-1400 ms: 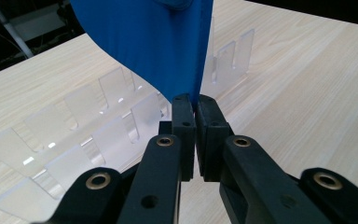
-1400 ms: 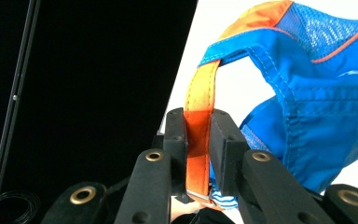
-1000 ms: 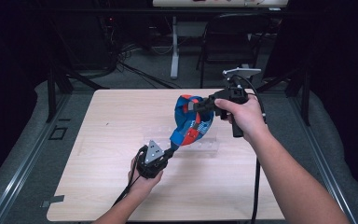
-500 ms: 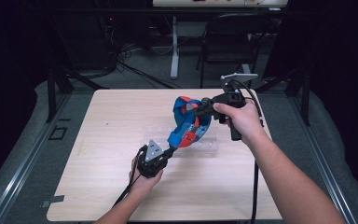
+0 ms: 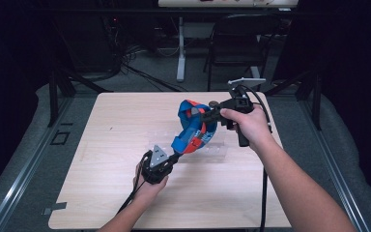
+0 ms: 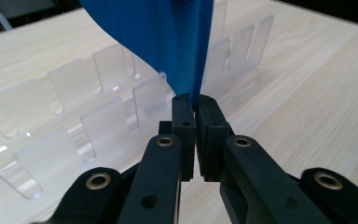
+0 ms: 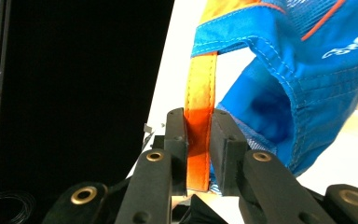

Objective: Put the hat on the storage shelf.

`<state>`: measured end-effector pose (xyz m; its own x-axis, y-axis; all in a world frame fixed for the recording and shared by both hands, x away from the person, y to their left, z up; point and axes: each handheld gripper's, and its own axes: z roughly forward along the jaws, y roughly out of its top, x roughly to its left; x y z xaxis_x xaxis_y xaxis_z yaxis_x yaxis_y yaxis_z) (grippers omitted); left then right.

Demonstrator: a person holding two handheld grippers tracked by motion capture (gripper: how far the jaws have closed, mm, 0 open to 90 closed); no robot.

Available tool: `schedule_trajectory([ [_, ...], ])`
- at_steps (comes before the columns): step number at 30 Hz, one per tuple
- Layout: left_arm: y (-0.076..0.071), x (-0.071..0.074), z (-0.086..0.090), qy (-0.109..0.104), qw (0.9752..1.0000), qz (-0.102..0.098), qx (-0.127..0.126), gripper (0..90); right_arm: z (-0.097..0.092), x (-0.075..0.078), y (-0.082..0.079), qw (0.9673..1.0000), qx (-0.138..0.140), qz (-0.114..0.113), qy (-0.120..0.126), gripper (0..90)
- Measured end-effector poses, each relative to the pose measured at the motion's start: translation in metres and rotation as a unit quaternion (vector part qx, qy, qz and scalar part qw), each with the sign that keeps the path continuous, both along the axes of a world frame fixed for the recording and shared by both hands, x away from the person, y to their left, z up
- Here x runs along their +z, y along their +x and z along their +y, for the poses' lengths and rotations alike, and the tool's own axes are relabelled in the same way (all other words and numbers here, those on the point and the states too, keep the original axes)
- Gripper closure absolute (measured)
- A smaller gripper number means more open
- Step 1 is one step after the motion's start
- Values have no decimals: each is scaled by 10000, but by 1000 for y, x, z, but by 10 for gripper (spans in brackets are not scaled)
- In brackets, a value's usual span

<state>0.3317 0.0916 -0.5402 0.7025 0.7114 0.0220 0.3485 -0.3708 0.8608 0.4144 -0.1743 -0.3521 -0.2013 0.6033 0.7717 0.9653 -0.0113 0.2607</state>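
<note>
Claws held a blue and orange cap [image 5: 192, 126] up over the middle of the wooden counter [image 5: 101, 145]. In the high view, the left claw [image 5: 173, 157] sat low, just left of the middle of the frame, and it pinched the bottom end of the cap. The right claw [image 5: 206, 116] sat higher, to the right of the middle, and it pinched the top end. The cap hung stretched between them.

In the left claw view, the two black jaws were squeezed tight on a thin blue edge of the cap [image 6: 168, 42]. A clear plastic rack [image 6: 98, 107] with many little upright tabs lay on the counter behind it, across the left and middle of the frame.

In the right claw view, the jaws were pressed on an orange strap [image 7: 199, 126] near the middle of the frame. Some white letters showed on the blue cloth at the upper right edge, but they were cut off and too blurry to read.
</note>
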Motion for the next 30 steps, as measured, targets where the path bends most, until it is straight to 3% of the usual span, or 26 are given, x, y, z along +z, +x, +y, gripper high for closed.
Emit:
schedule_trajectory([
  [9,2,-11,0,149,9998,103,60,871,-5,-2,2,10000,-82,20,-38,783],
  [20,2,-14,-2,147,9997,97,146,870,-8,-11,3,9998,-147,78,-117,782],
  [30,0,-11,0,57,9996,211,157,832,-12,-13,3,9997,-148,56,-159,781],
])
